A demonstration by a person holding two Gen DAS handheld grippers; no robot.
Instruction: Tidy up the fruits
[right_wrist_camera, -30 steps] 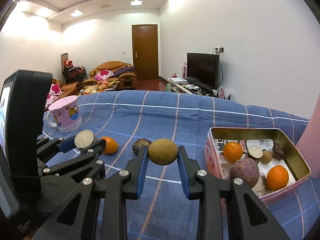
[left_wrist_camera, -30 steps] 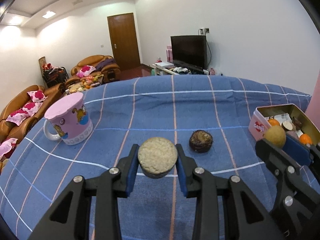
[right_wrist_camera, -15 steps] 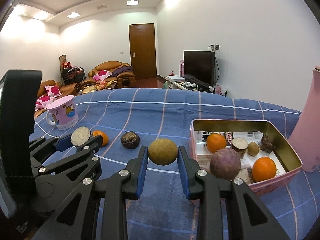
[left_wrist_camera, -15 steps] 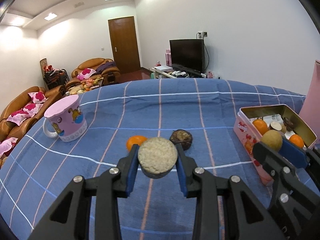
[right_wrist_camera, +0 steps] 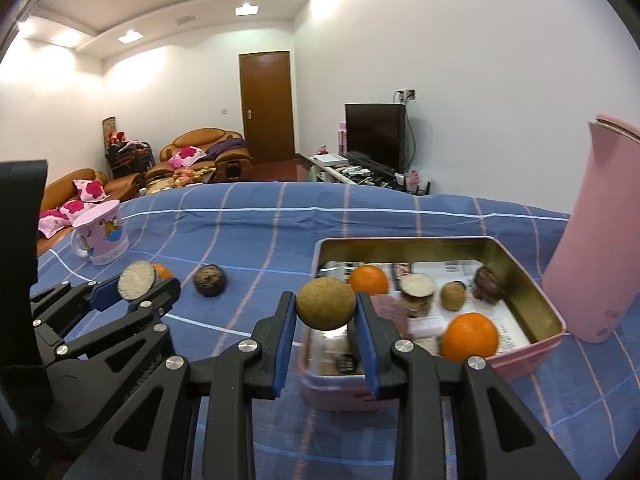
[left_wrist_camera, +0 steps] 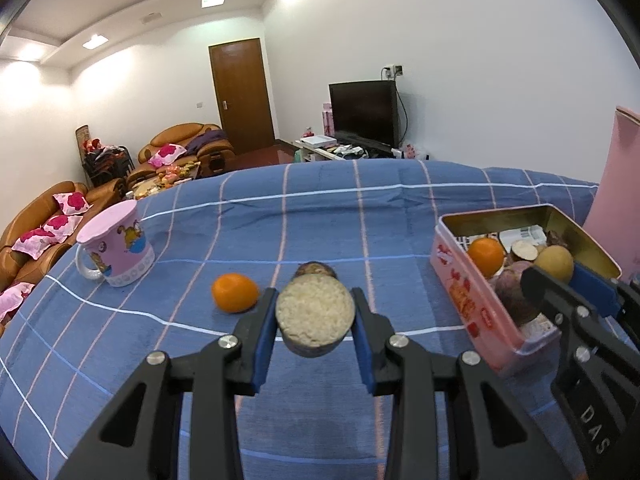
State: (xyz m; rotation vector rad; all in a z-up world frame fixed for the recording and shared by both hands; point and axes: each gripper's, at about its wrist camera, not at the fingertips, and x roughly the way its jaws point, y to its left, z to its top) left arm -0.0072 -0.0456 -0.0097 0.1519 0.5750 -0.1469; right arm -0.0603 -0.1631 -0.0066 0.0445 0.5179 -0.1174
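My left gripper (left_wrist_camera: 315, 316) is shut on a cut taro piece (left_wrist_camera: 315, 311), pale face up, held above the blue checked cloth. My right gripper (right_wrist_camera: 326, 312) is shut on a round brown-green fruit (right_wrist_camera: 325, 303), held over the near left corner of the pink tin (right_wrist_camera: 532, 344). The tin holds two oranges (right_wrist_camera: 471, 337), a cut taro, a small brown fruit, a dark fruit and a purple one. On the cloth lie an orange (left_wrist_camera: 234, 292) and a dark round fruit (right_wrist_camera: 209, 280). The tin shows at right in the left wrist view (left_wrist_camera: 472, 300).
A pink mug (left_wrist_camera: 116, 252) stands at the left of the table. A tall pink bottle (right_wrist_camera: 600, 240) stands right of the tin. Sofas, a door and a TV are behind the table.
Both grippers have moved right toward the tin with their fruit. The right gripper now hangs over the tin's near left corner. The orange on the cloth has come into the left wrist view.
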